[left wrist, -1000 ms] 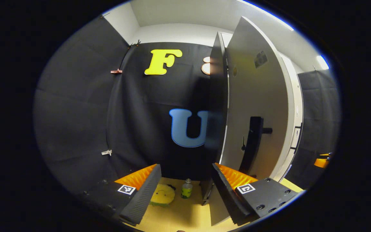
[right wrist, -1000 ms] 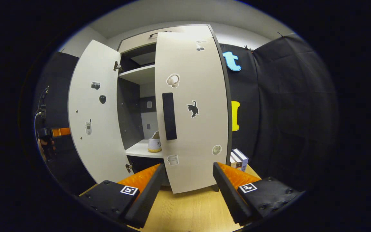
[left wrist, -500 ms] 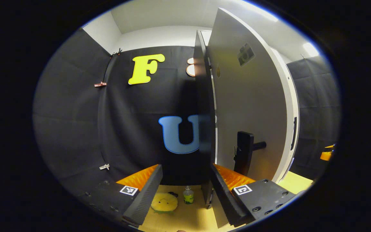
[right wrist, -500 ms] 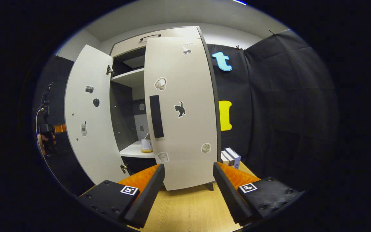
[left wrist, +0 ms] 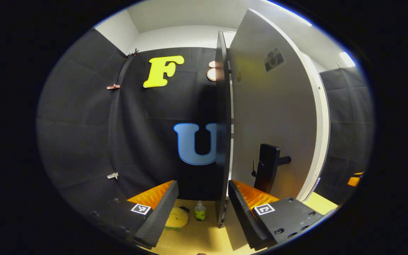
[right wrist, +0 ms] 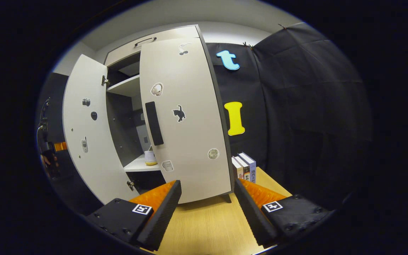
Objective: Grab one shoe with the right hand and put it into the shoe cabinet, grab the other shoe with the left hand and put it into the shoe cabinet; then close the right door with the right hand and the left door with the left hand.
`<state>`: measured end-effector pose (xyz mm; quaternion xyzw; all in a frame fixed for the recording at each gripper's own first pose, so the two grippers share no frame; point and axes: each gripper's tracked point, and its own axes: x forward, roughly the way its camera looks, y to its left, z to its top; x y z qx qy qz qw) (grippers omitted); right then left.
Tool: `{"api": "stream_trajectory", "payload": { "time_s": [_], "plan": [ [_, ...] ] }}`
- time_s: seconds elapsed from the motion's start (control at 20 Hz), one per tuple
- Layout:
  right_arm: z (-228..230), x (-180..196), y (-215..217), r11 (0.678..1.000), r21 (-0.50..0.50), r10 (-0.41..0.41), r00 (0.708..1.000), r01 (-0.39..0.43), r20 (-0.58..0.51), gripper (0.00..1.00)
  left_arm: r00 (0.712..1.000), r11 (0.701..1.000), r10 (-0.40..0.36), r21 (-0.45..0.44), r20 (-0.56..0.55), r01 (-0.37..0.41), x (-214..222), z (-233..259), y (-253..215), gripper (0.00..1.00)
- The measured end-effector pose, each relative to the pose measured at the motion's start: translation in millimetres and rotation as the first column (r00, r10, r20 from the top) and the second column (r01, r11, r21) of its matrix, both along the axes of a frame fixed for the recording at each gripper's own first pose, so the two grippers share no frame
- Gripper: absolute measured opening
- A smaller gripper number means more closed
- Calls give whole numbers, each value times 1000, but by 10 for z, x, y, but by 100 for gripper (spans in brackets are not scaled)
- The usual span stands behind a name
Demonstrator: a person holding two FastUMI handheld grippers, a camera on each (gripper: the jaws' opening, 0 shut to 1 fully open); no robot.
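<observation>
the shoe (right wrist: 150,158) stands on the lower shelf (right wrist: 138,165) inside the shoe cabinet (right wrist: 133,44), its pale heel showing in the gap between the two doors in the right gripper view; a second shoe is probably beside it, but the right door hides that part of the shelf and i cannot tell; so the loading looks done and the step in hand is door closing.

the right door (right wrist: 186,113) hangs partly swung in, its dark handle (right wrist: 154,123) facing the camera; the right gripper (right wrist: 207,209) sits low over the wooden table (right wrist: 204,230), jaws spread wide and holding nothing, apart from the door's lower edge; the next move calls for a push on the door face, near the handle side, until it meets the cabinet front.

the left door (right wrist: 87,131) is wide open; in the left gripper view it is seen edge-on (left wrist: 222,134), with its handle (left wrist: 266,166) jutting out; the left gripper (left wrist: 202,209) is also spread and empty, one finger (left wrist: 241,209) just beside the door's bottom edge, whether touching i cannot say; it then has to sweep that door shut after the right one, so the two do not collide.

books (right wrist: 243,166) stand beside the cabinet.
</observation>
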<state>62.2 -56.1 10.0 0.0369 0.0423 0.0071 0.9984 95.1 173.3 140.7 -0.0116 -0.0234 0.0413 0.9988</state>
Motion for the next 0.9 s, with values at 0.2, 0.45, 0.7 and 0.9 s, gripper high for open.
{"api": "stream_trajectory", "payload": {
  "time_s": [0.2,0.45,0.7,0.9],
  "plan": [
    [19,10,8,1000,-17,3,1000,-3,10,98,1000,1000,-13,27,-10,14,16,18,-270,87],
    [-19,17,-67,1000,-6,-11,1000,11,5,98,999,999,-32,7,1,32,112,9,-667,90],
    [11,7,-203,999,-4,-42,999,42,13,98,993,993,-119,-6,6,119,303,4,-1123,90],
    [60,-13,-274,997,3,-72,997,72,27,98,980,980,-198,-31,-7,198,349,-82,-1481,93]
  ]
}}
